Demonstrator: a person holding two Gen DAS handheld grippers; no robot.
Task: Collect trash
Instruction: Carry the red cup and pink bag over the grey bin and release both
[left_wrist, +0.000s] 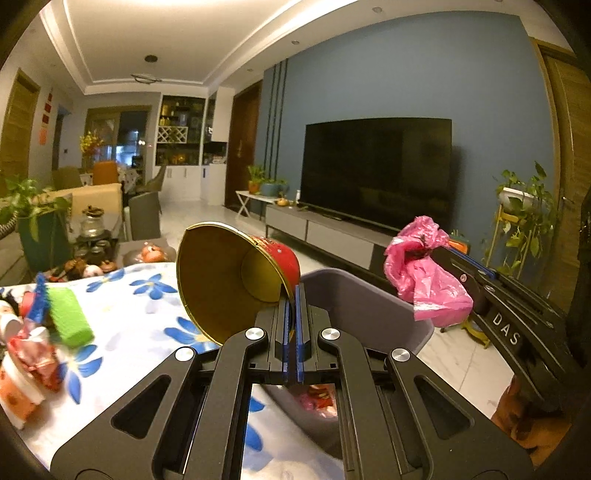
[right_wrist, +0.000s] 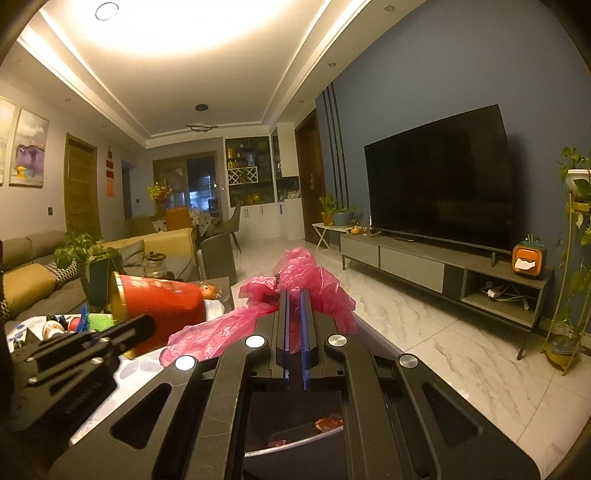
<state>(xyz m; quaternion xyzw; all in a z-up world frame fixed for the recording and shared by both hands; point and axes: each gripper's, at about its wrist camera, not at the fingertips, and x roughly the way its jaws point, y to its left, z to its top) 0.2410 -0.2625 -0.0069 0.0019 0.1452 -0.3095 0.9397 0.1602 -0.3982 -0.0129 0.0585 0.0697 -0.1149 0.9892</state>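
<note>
The left claw (left_wrist: 294, 295) is clamped on the rim of a red cup (left_wrist: 236, 273), its 2 blue fingers (left_wrist: 285, 325) nearly together with only the thin cup wall between them. The cup lies tilted on its side, gold inside facing 8 o'clock, red outside toward 1 o'clock, raised above the tabletop (left_wrist: 140, 332), which wears a white cloth with blue flowers. Just behind the claw, at 2 o'clock, stands a grey bin (left_wrist: 369, 314); some red and pink scraps show inside it, under the claw. At 3 o'clock the right claw (left_wrist: 448, 248) reaches in from the edge, gripping a crumpled pink bag (left_wrist: 424, 273) that hangs above the bin's far rim. In the right wrist view the right claw is narrow, its fingers (right_wrist: 283, 325) pinching the pink bag, which spills out toward 9 o'clock and 1 o'clock. At 9 o'clock in that view the cup sits in the left claw. On the tabletop at 9 o'clock of the left view lie a green block (left_wrist: 70, 321) and some wrappers (left_wrist: 29, 354). A TV (left_wrist: 376, 170) hangs on the blue wall at 1 o'clock.
</note>
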